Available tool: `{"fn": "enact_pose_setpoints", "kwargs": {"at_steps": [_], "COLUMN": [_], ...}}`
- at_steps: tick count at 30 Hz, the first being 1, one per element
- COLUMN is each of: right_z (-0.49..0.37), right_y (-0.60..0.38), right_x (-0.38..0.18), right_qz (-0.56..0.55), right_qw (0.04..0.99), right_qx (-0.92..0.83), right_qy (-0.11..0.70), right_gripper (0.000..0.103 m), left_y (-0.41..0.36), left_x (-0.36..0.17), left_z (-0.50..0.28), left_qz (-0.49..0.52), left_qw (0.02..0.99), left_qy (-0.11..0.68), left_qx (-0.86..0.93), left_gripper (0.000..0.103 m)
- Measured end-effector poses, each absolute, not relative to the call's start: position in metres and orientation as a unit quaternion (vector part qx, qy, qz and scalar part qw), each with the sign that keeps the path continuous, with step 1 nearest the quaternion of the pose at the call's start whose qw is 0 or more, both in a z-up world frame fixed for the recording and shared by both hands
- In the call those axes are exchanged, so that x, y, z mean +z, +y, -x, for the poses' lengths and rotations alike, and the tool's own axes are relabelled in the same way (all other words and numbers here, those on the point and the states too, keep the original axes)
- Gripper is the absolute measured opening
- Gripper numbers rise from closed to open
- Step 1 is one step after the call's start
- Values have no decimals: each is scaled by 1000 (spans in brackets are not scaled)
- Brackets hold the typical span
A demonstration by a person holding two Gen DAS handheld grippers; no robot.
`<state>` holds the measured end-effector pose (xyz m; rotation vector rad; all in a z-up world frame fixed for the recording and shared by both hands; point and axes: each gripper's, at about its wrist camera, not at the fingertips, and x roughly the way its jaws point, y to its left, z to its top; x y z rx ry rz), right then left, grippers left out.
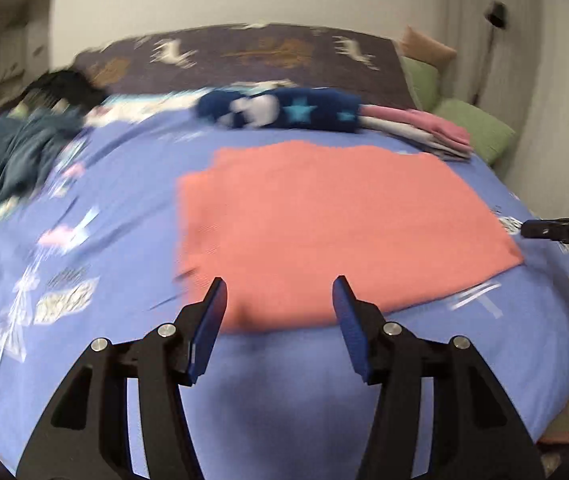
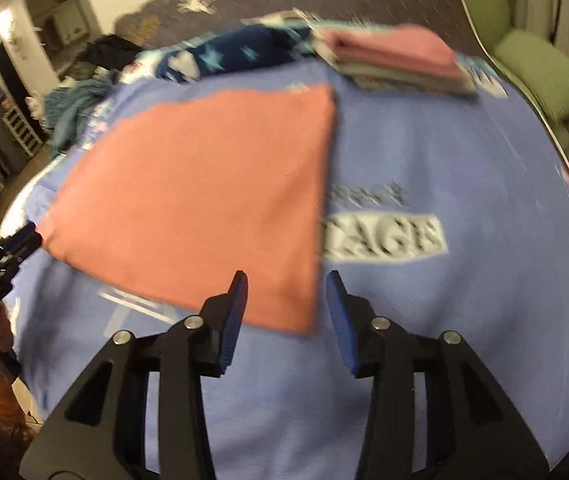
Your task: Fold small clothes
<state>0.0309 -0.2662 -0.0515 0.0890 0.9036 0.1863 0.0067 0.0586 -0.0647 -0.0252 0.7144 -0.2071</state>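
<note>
Left wrist view: the left gripper [image 1: 280,288] hangs empty, jaws spread, at the near edge of the salmon cloth [image 1: 332,232] lying flat on the blue bedsheet [image 1: 124,200]. Right wrist view: the right gripper [image 2: 287,282], jaws apart and empty, hovers over the cloth's near right corner; folded pink clothes [image 2: 396,56] lie beyond.

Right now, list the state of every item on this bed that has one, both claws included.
Salmon-pink cloth garment: lying flat on the blue bedspread, already folded to a rectangle, ungripped.
Pink and grey stack of clothes: folded, piled behind it.
Navy star-print fleece: bunched, unfolded.
Teal fabric heap: crumpled, unfolded.
Left claw: open, empty, at the garment's near edge.
Right claw: open, empty, over the garment's near corner.
</note>
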Motion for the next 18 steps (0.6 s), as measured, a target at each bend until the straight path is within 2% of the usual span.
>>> {"fn": "enact_pose_setpoints", "kwargs": {"at_steps": [4,7,12,18], "right_z": [-31,-22,-20,-39], "right_y": [-190,-109,-2,68], "right_x": [-40,-44,-61,-94], "right_qz": [62,153,257,366], "right_qw": [909,897,863,842], "right_qx": [138,218,289,253], "right_qy": [388,354,326,304], "right_gripper": [43,50,51,51], "left_y": [113,135,154,166], "left_x": [-81,-86,-92,-97], "left_z": [3,8,5,-3], "left_qz": [86,113,159,193], "left_qw": [919,918,917,911], "left_qy": [375,371,359,351], "left_qx": [-87,-77,-73,-100], "left_gripper": [55,55,55,56]}}
